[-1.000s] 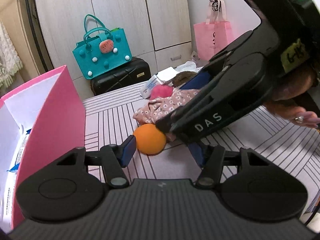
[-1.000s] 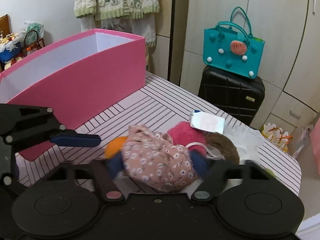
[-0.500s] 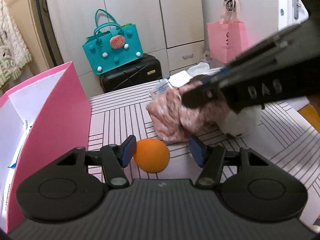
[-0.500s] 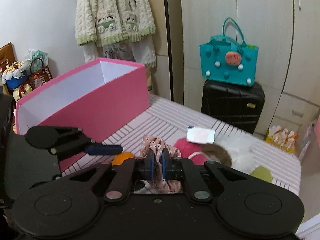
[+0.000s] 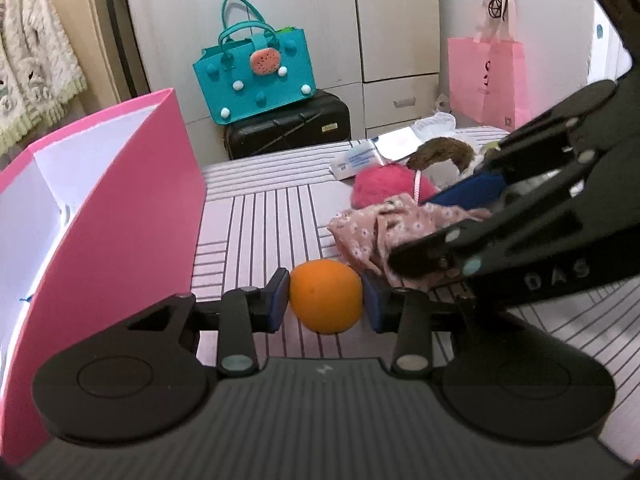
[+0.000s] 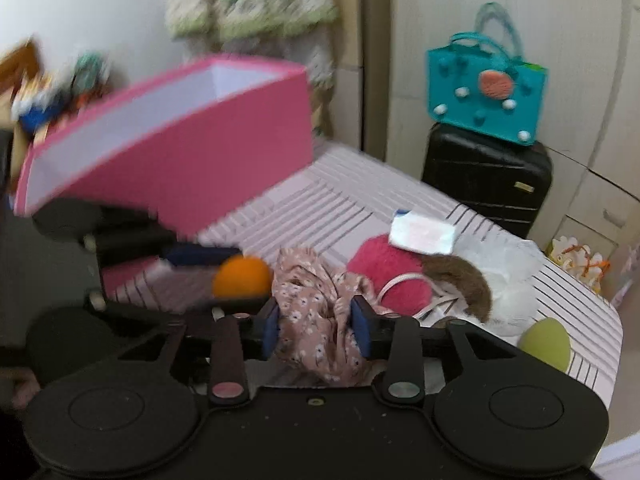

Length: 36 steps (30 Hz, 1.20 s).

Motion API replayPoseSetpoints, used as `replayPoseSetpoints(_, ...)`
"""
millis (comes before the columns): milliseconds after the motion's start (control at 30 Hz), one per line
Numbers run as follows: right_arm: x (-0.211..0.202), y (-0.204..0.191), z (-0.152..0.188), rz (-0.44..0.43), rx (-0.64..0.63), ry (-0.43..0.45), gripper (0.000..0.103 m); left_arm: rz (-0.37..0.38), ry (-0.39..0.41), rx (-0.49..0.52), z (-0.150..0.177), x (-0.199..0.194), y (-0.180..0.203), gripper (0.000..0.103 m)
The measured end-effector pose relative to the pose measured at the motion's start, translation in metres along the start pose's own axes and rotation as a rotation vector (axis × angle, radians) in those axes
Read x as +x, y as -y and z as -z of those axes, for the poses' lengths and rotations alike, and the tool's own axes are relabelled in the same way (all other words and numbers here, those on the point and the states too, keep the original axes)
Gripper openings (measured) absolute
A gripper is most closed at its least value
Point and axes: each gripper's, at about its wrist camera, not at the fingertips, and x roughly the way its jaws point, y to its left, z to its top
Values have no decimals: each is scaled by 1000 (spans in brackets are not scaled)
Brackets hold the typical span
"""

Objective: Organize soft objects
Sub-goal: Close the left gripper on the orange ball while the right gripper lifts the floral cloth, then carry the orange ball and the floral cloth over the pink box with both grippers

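Orange ball [image 5: 326, 296] on the striped counter [image 5: 256, 216] sits between the closing left tool [image 5: 325, 300], its pads touching it, while the right tool [image 6: 316, 322] is opening around the floral cloth [image 6: 316, 320]; next, I think, lifting the ball into the pink box [image 5: 132, 200].

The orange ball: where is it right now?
In the left wrist view the orange ball sits on the striped surface between the closing left gripper pads, right of the pink box, beside the floral cloth.
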Motion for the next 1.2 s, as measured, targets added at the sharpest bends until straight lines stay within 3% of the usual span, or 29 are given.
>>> replayPoseSetpoints(167,4,2,-6,-11,-89,-38,53,-4,18,-1,3,-2,0,37)
replayPoseSetpoints(367,12,24,-16,-88,50,-51,60,35,11,-28,3,-1,-10,37)
replayPoseSetpoints(600,23,11,-16,-27,13,-68,62,55,3,-5,9,-11,-10,37)
replayPoseSetpoints(767,24,-9,-8,75,-128,-71,60,51,8,-2,9,-9,-9,38)
replayPoseSetpoints(900,20,-12,0,142,-150,-38,51,17,9,16,13,-4,-4,39)
replayPoseSetpoints(1033,7,-21,4,147,-161,2,22,31,3,-4,13,-7,-9,37)
replayPoseSetpoints(1200,-9,-29,8,142,-115,39,19,43,-8,23,16,-14,-9,36)
